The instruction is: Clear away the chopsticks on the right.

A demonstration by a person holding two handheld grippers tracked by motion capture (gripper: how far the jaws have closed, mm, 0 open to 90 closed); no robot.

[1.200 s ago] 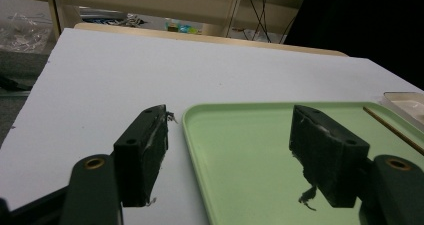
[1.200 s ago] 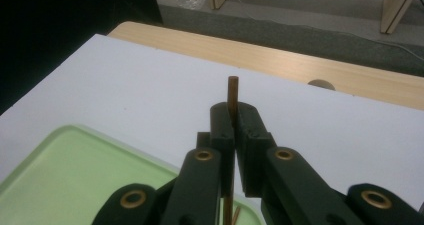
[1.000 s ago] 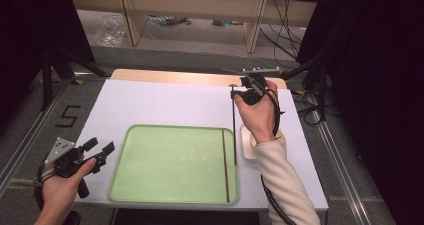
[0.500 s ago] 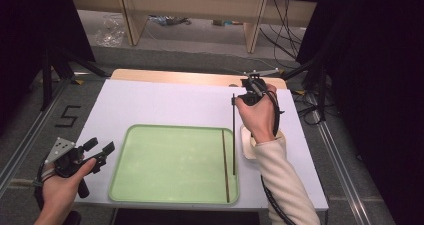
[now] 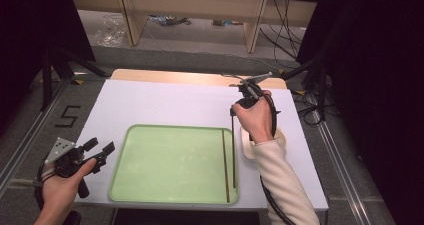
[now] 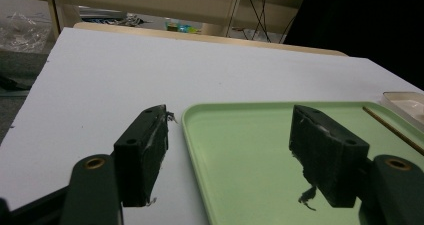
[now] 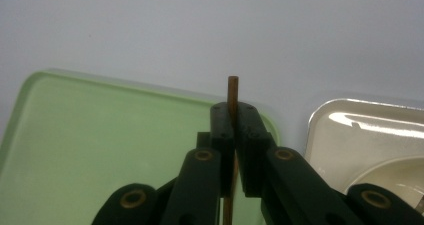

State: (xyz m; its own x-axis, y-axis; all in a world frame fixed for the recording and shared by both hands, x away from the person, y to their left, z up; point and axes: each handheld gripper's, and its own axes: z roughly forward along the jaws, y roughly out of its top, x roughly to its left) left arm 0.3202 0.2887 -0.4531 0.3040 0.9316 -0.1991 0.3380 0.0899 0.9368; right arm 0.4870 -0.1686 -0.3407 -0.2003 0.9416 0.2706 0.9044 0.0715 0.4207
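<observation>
A green tray [image 5: 170, 165] lies at the front middle of the white table. One thin brown stick [image 5: 225, 165] lies along the tray's right side. My right gripper [image 5: 234, 109] is shut on a second brown stick [image 5: 233, 150], which hangs over the tray's right edge, just right of the first. In the right gripper view the stick's tip [image 7: 232, 90] pokes out above the closed pads of the right gripper [image 7: 233, 115]. My left gripper [image 5: 100, 149] stays open left of the tray. The left gripper [image 6: 230, 135] has nothing between its jaws, which straddle the tray's rim [image 6: 192, 135].
A white dish [image 5: 246, 145] sits right of the tray, partly under the right hand, and shows as the white dish [image 7: 360, 135] beside the tray's corner. The table's far half is bare white. Shelving and cables stand beyond its far edge.
The right hand has sunk a little and drawn toward the near side, carrying the stick lower over the tray's right edge. The left hand has kept still.
</observation>
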